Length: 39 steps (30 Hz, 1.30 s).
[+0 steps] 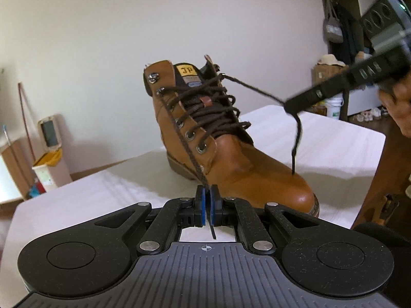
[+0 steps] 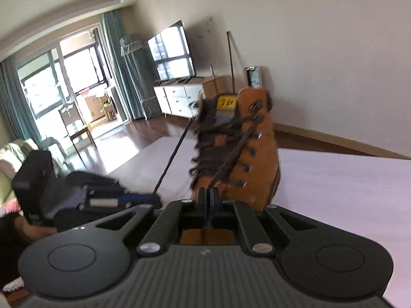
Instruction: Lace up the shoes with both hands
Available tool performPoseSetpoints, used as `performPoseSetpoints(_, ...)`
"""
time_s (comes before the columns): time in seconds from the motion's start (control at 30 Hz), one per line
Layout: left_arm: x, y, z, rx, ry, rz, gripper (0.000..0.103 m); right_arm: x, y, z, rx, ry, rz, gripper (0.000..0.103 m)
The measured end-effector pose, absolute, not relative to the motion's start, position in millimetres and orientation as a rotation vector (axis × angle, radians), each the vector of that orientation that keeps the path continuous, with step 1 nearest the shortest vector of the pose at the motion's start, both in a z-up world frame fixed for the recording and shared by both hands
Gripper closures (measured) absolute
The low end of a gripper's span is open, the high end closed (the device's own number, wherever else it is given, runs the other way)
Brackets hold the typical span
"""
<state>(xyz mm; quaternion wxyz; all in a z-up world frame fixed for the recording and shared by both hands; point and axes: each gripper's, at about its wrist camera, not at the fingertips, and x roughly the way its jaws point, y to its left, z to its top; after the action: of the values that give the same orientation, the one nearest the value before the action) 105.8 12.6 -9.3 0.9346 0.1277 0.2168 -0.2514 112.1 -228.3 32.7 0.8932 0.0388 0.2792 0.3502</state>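
- Counter [image 1: 321, 138]: white, cloth-like top, carries the boot; a bare patch around it leaves room for both tools to pull outward.
- Boot [image 1: 231, 159]: tan leather work boot, upright near the middle of the counter, toe toward the left-wrist cam. Standing on its sole keeps the eyelet rows facing up and reachable from both sides.
- Left tool [image 1: 206, 200]: jaws narrow, clamped on one lace end [image 1: 190, 154], just in front of the toe. That strand runs taut from the upper eyelets on the picture's left down to the pads; its tip pokes out behind the jaws. Prob held tight so the crossings stay snug.
- Right tool [image 1: 290, 104]: seen from the left-wrist cam at upper right, gripping the other lace end [image 1: 254, 88] away from the boot, w/ the free tail hanging down toward the toe. In its own cam, jaws also pinched shut on the strand.
- Both ends are pulled apart to opposite sides – looks like tensioning before the next step, maybe hooks or a knot; top metal hooks [image 1: 153, 77] appear not yet laced.
- Dark brown lacing [image 1: 205, 107] criss-crosses the lower eyelets; some crossings look slack.
- Writing: yellow tongue label [image 1: 187, 71] reads "JP". Grey tag below it too small to read.
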Motion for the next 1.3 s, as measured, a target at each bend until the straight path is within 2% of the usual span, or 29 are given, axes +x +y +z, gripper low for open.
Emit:
performPoseSetpoints(0.53, 114, 20, -13, 0.189, 0.471, -0.518, 0.099, 130, -240, 24, 0.284, 0.619, 0.719, 0.100)
performPoseSetpoints(0.63, 115, 17, -14, 0.154, 0.475, -0.516, 0.096, 132, -235, 17, 0.255, 0.639, 0.696, 0.093)
performPoseSetpoints(0.67, 115, 17, -14, 0.143, 0.475, -0.517, 0.091, 133, -236, 14, 0.267, 0.644, 0.689, 0.088)
performPoseSetpoints(0.7, 115, 17, -14, 0.132, 0.475, -0.517, 0.085, 134, -237, 12, 0.274, 0.644, 0.684, 0.087)
performPoseSetpoints(0.8, 113, 15, -15, 0.122, 0.474, -0.521, 0.078, 132, -241, 9, 0.282, 0.640, 0.662, 0.087)
performPoseSetpoints(1.0, 108, 9, -14, 0.114, 0.469, -0.529, 0.074, 126, -243, 8, 0.306, 0.637, 0.680, 0.086)
performPoseSetpoints(1.03, 106, 9, -13, 0.119, 0.466, -0.525, 0.074, 124, -242, 8, 0.313, 0.634, 0.684, 0.082)
performPoseSetpoints(1.1, 100, 12, -12, 0.118, 0.465, -0.512, 0.070, 118, -240, 10, 0.315, 0.625, 0.689, 0.064)
performPoseSetpoints(1.3, 78, 26, -9, 0.096, 0.449, -0.453, 0.066, 100, -241, 13, 0.289, 0.616, 0.662, 0.064)
